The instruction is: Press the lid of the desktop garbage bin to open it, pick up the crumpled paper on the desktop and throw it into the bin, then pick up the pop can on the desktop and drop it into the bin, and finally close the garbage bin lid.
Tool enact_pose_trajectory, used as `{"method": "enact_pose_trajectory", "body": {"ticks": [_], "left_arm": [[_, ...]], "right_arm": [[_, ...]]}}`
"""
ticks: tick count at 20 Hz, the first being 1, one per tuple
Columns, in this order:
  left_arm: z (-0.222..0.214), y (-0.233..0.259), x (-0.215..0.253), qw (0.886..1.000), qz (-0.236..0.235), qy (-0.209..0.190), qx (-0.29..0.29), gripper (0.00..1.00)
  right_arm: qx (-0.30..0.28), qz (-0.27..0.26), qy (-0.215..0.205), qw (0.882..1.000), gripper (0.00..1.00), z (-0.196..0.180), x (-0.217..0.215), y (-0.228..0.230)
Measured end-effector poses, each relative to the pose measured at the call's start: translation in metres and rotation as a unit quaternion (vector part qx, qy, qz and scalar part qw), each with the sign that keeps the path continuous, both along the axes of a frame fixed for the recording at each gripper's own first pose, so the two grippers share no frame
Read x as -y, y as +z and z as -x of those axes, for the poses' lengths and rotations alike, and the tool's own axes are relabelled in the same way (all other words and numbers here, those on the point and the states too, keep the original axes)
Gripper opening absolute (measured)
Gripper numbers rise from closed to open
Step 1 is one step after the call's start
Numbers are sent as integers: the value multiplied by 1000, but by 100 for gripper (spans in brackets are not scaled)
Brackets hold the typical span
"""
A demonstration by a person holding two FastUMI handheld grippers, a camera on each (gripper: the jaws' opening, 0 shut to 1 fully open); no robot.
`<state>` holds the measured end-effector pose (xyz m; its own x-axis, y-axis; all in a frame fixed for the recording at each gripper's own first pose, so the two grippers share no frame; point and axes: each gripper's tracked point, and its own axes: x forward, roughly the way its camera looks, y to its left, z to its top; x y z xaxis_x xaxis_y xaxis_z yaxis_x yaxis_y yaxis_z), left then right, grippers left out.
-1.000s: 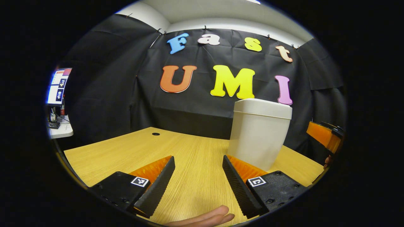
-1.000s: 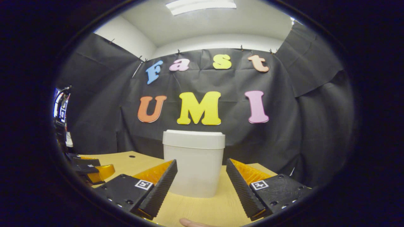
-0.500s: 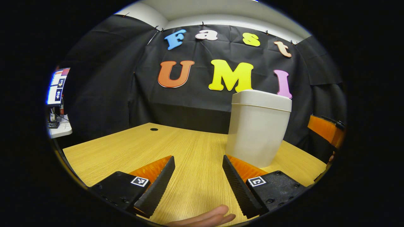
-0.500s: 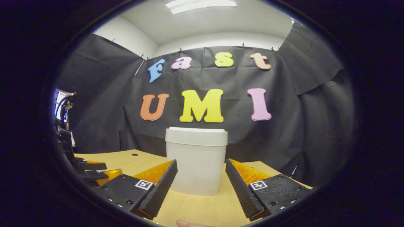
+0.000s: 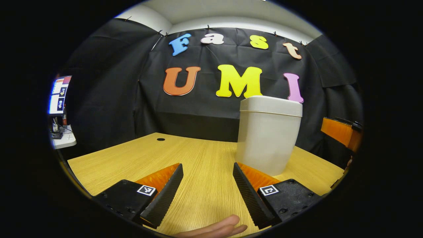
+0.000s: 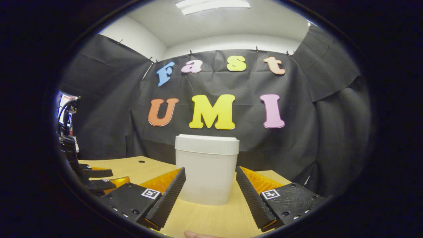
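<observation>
Wooden desk (image 5: pixel 138 158), white bin (image 6: pixel 206 175) upright, lid (image 6: pixel 207 144) closed on top

Wooden desk (image 5: pixel 132 155), monitor (image 5: pixel 58 96) at left

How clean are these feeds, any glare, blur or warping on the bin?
Left gripper view: bin sharp, evenly lit, bowed by fisheye; desk shows no glare. Right gripper view: bin crisp and centred, ceiling light blown out at top, left edge dim.

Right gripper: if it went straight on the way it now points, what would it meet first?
Most likely the bin: it stands dead ahead between the open fingers of the right gripper, lid down. How far off is unclear.
</observation>
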<state>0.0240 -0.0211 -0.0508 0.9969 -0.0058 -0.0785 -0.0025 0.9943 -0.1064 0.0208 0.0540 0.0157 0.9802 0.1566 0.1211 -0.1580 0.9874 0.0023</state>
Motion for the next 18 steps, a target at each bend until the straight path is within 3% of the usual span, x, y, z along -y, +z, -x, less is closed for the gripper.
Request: {"method": "enact_pose_trajectory", "body": {"ticks": [18], "left_arm": [[4,-2,8,1000,-16,2,-6,98]], "right_arm": [[-23,-2,1,1000,95,6,9,-16]]}}
